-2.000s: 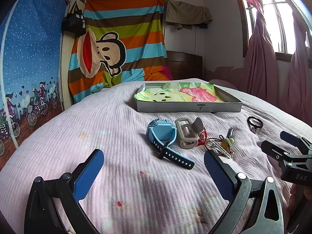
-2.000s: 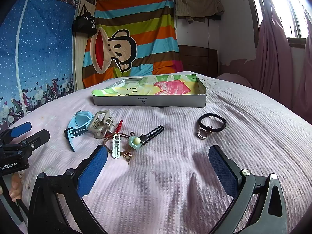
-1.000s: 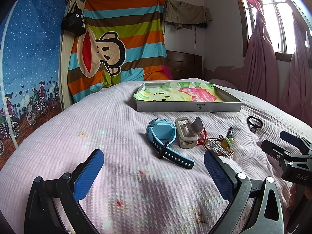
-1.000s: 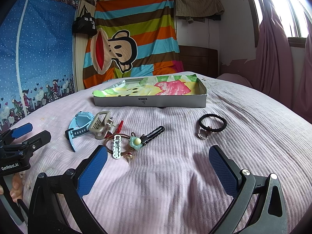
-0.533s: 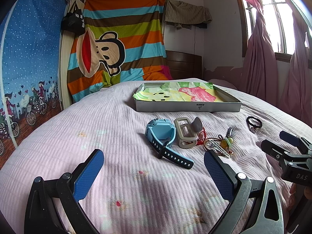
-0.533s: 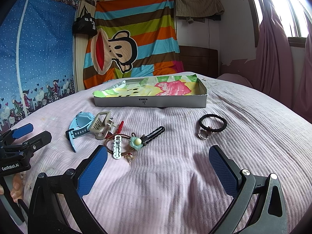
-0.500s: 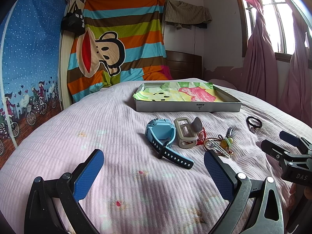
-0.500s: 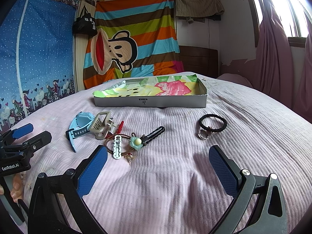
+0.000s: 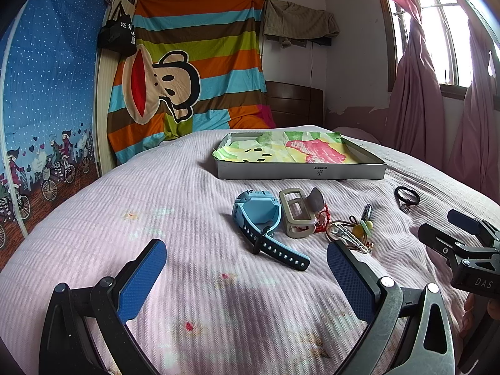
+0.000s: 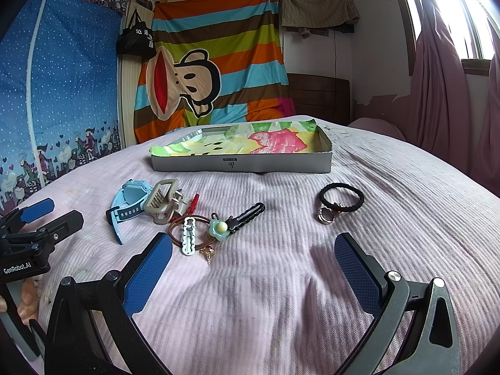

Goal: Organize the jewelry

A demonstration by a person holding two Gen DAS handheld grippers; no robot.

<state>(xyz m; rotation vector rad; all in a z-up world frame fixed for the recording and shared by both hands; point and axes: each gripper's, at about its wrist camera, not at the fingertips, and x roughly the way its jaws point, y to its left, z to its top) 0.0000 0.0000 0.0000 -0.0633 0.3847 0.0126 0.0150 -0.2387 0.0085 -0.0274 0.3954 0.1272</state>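
Landmark: grey tray [image 10: 240, 166] with bright paper lining sits on the pink bedspread [image 10: 281, 297]; every loose piece lies on its near side, none inside it.
Left gripper [image 9: 247, 273]: jaws spread wide, nothing between them, hovering low over the bedspread.
Right gripper [image 10: 253, 268]: jaws likewise apart and empty.
Blue watch [image 9: 261, 218]: nearer than the tray's left half, dead ahead of the left gripper; its dark strap runs toward that gripper's right finger.
Beige claw clip [image 9: 295, 215]: touching the watch on its right.
Small pile [image 10: 200, 231]: hoop, white clip, green-flower hairpin and earring, ahead-left of the right gripper; the hairpin's long axis slants up-right toward the tray.
Black hair tie [image 10: 342, 200]: with a ring [image 10: 325, 217] touching it, below the tray's right corner, ahead-right of the right gripper.
Likely split: left takes the watch, right the tie.
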